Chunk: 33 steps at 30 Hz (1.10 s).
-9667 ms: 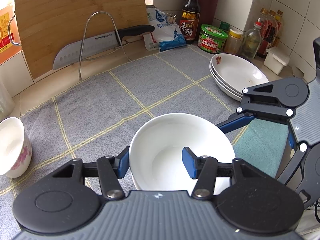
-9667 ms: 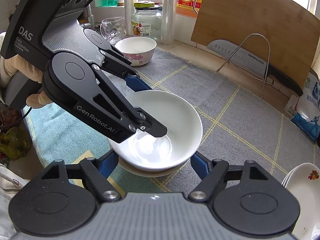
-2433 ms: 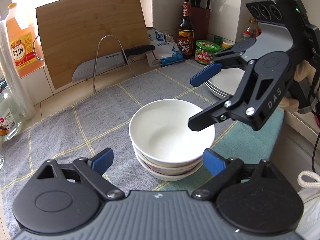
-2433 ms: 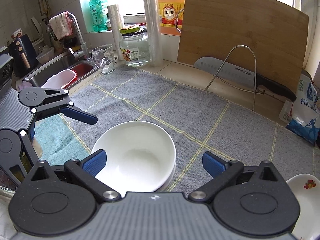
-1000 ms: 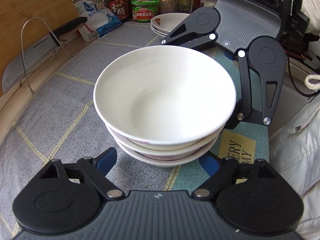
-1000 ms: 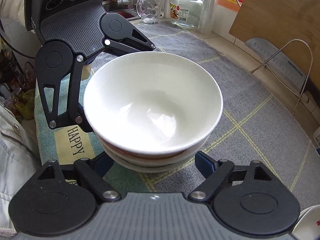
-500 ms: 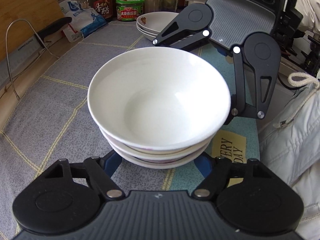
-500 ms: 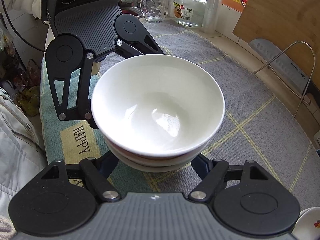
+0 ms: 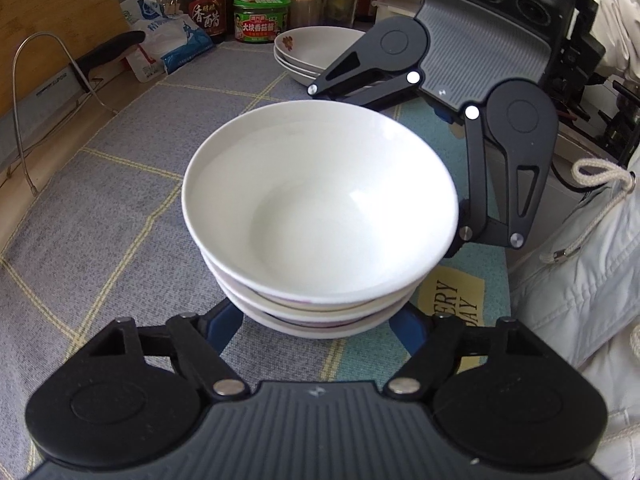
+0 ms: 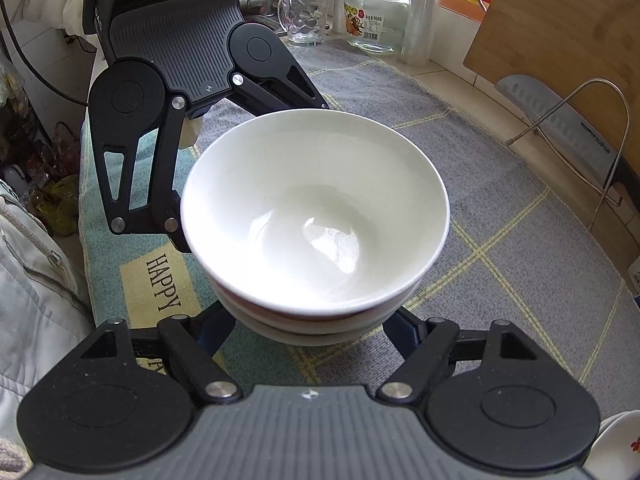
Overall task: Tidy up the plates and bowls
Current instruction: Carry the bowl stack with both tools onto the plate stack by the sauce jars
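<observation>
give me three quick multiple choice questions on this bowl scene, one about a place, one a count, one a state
1. Where are the stacked plates in the left wrist view?
A. beyond the bowl stack, near the green-lidded jar
B. inside the top bowl
C. leaning on the cutting board

2. How many bowls make up the bowl stack?
A. one
B. three
C. six

3. What is in the top bowl?
A. soup
B. a spoon
C. nothing

Answers:
1 A, the plates sit behind the stack beside the green-lidded jar.
2 B, three rims show one above another at the stack's near side.
3 C, its white inside shows bare in both views.
</observation>
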Motion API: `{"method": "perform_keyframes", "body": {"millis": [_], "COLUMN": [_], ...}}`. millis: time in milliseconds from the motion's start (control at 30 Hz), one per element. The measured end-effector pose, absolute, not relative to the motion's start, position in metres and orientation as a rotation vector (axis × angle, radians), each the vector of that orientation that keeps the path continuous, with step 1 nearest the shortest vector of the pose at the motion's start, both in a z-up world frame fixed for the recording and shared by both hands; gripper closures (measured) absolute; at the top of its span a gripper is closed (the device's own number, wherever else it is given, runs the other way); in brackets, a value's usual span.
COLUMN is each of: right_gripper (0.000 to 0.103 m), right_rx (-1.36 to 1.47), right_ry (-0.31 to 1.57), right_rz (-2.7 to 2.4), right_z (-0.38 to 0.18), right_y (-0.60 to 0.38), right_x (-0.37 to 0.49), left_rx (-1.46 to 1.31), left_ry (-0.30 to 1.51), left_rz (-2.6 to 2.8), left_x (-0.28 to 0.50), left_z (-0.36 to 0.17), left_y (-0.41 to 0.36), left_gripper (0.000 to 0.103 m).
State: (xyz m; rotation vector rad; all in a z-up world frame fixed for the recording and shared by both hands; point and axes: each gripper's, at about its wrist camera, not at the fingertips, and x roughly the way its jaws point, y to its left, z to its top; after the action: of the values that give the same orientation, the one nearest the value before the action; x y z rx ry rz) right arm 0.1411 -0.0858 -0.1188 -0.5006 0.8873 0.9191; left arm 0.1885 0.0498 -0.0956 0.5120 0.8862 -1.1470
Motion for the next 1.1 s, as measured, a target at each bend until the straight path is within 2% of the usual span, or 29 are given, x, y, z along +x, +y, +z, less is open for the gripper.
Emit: {"method": "perform_keyframes", "body": {"millis": [100, 1100], "right_gripper": [0.013, 0.016], "right_rx": [-0.508, -0.476], "right_ry": [0.884, 0.903], "right_rz": [0.921, 0.906], "right_z": [-0.12, -0.106], "right_y": [-0.085, -0.09], "right_x": [0.14, 0.137], "left_rx": [0.47, 0.504], "left_ry": [0.89, 0.821], "left_rz": [-1.155, -1.143], "left_x": [0.191, 0.176], "left_z": [-0.094, -0.084], "left_y": [0.052, 0.044], "left_gripper": [0.019, 0.02]}}
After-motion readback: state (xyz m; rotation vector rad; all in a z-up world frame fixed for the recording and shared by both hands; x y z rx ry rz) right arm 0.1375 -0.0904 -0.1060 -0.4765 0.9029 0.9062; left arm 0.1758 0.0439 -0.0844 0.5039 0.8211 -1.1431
